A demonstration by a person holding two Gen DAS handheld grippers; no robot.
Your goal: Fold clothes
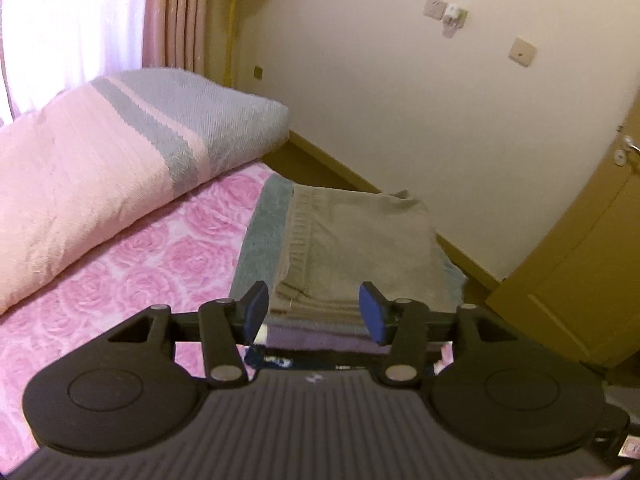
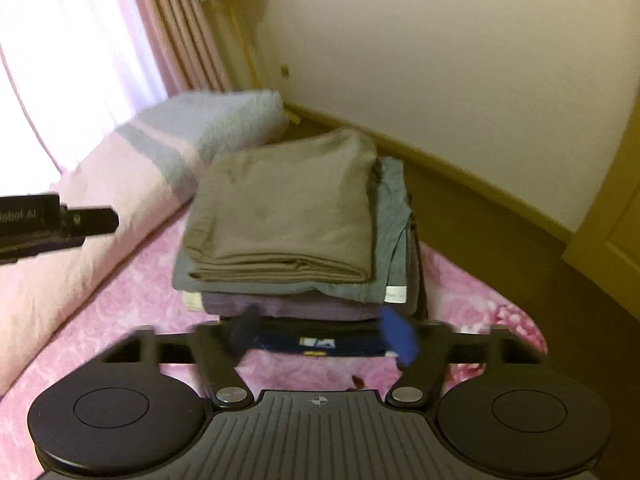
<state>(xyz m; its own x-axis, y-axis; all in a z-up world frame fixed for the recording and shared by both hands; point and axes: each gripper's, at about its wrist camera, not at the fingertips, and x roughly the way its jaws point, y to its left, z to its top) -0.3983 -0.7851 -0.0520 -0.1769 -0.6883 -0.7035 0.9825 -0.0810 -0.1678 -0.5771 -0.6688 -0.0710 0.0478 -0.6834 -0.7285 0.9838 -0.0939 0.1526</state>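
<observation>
Both cams ride low behind their own hand-held gripper, looking forward along the fingers. Left one sits right up against the folded stack point(image 1: 352, 248); right one hangs back a bit, higher. Both share stack, pillow point(image 1: 132, 168) and wall point(image 1: 400, 80).

Clothes stack point(image 2: 280, 216) ahead; pillow point(image 2: 132, 184) crowds left.

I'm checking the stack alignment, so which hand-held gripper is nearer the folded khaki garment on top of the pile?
Left, as best I can judge. The left hand-held gripper sits open right at the folded khaki garment, near edge. The right hand-held gripper is open lower, by the dark bottom layers.
</observation>
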